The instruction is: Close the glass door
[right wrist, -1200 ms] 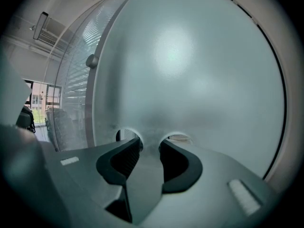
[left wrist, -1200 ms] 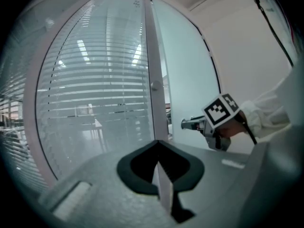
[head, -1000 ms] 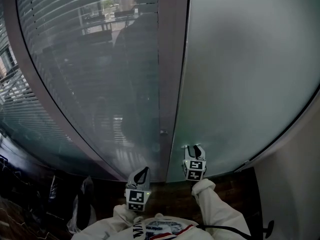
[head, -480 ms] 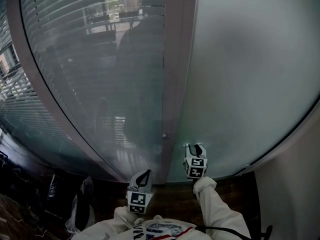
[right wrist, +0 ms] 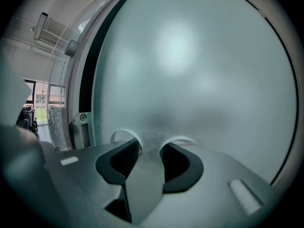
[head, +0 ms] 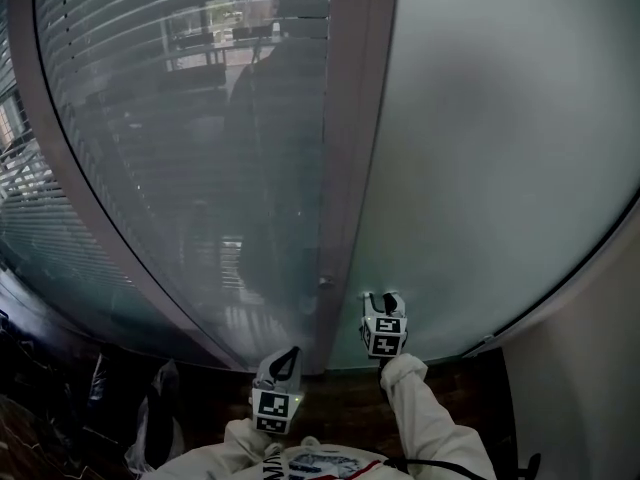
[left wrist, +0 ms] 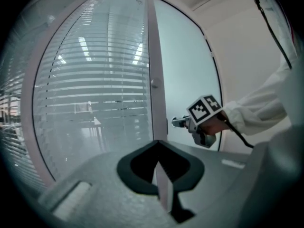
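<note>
The frosted glass door (head: 500, 148) fills the right half of the head view, its edge against the grey frame post (head: 345, 168). My right gripper (head: 383, 298) is at that edge, by a small metal handle (right wrist: 122, 137). It is open and its jaws have just been opening. Only frosted glass (right wrist: 190, 56) shows in the gap between the fingers (right wrist: 149, 146). The left gripper view shows the right gripper's tips (left wrist: 178, 122) at the door edge. My left gripper (head: 288, 353) hangs lower, in front of the post, shut on nothing (left wrist: 158, 151).
Left of the post stands a glass wall with blinds (head: 150, 118). A metal plate with a screw (right wrist: 81, 122) sits on the frame. Dark bags (head: 150, 418) lie on the wooden floor (head: 340, 408) at lower left. A white wall (head: 590, 368) closes the right side.
My right gripper has shifted a little to the left along the door's edge. The left gripper has stayed where it was.
</note>
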`<state>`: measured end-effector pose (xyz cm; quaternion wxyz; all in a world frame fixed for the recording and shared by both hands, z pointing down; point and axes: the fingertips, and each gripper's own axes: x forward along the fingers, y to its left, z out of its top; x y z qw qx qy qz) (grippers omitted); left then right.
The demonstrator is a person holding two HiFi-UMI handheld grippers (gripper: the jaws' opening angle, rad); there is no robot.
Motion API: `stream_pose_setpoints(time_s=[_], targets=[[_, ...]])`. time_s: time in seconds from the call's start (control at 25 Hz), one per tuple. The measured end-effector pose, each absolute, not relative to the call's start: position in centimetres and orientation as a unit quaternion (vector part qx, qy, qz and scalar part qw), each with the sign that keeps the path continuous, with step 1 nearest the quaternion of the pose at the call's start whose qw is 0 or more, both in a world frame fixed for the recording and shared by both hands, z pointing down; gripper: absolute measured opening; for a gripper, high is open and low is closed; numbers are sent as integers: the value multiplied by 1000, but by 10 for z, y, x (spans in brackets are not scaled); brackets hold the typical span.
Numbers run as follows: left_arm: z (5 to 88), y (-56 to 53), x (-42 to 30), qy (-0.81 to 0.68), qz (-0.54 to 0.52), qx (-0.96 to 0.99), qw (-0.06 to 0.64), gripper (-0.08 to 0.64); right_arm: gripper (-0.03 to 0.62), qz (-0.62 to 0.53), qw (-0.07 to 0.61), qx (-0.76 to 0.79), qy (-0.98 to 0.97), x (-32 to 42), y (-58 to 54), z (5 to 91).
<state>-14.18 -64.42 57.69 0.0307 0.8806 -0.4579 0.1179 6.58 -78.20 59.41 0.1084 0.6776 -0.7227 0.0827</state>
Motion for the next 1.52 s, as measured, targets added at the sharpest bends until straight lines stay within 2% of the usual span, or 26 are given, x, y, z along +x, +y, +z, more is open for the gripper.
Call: stream_pose_setpoints(time_s=[1.52], targets=[[583,-649,-135,-469,132,872,32,2,141,59,104,674,-729,67,-788,600]])
